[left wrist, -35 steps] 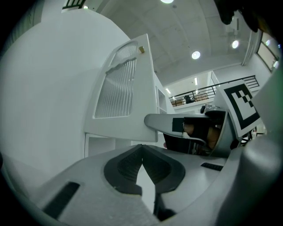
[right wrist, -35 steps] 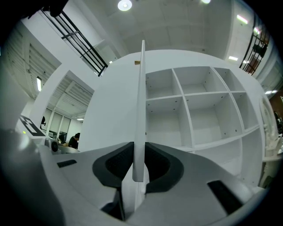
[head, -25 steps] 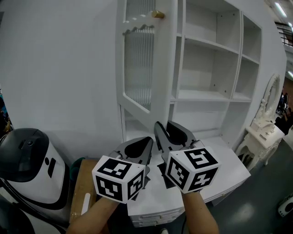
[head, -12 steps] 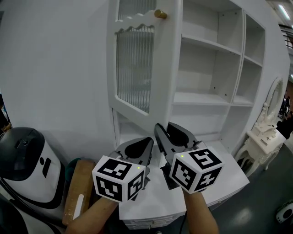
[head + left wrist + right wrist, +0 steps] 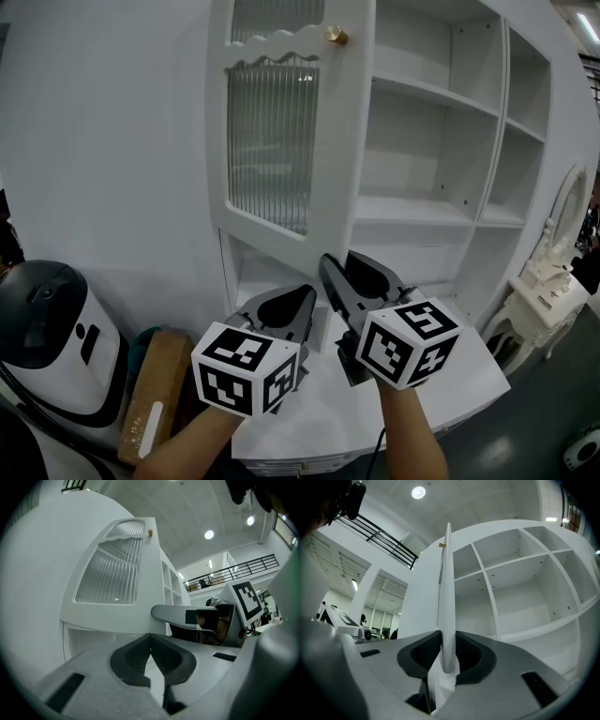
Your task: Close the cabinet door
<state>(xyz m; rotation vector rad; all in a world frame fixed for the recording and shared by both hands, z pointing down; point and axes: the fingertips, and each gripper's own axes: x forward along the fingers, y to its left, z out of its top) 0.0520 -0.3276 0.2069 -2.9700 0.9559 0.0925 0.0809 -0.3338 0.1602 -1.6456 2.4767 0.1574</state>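
Note:
The white cabinet door (image 5: 272, 141), with ribbed glass and a gold knob (image 5: 335, 36), stands partly open in front of the shelves (image 5: 422, 141). My right gripper (image 5: 336, 262) has the door's lower free edge (image 5: 446, 588) between its jaws. The jaws are opening, and both pads still touch the panel in the right gripper view (image 5: 448, 639). My left gripper (image 5: 302, 292) hangs just left of it, below the door, shut with nothing in it (image 5: 151, 637). The door's glass face (image 5: 112, 569) rises above it in the left gripper view.
A black-and-white appliance (image 5: 52, 328) stands at lower left, with a wooden board (image 5: 155, 389) beside it. The cabinet's white counter (image 5: 450, 384) juts out below the shelves. Ornate white furniture (image 5: 553, 272) stands at the right.
The door has swung round and shows more of its glass front. Both grippers stayed side by side at its lower edge, and the right one moved along with it.

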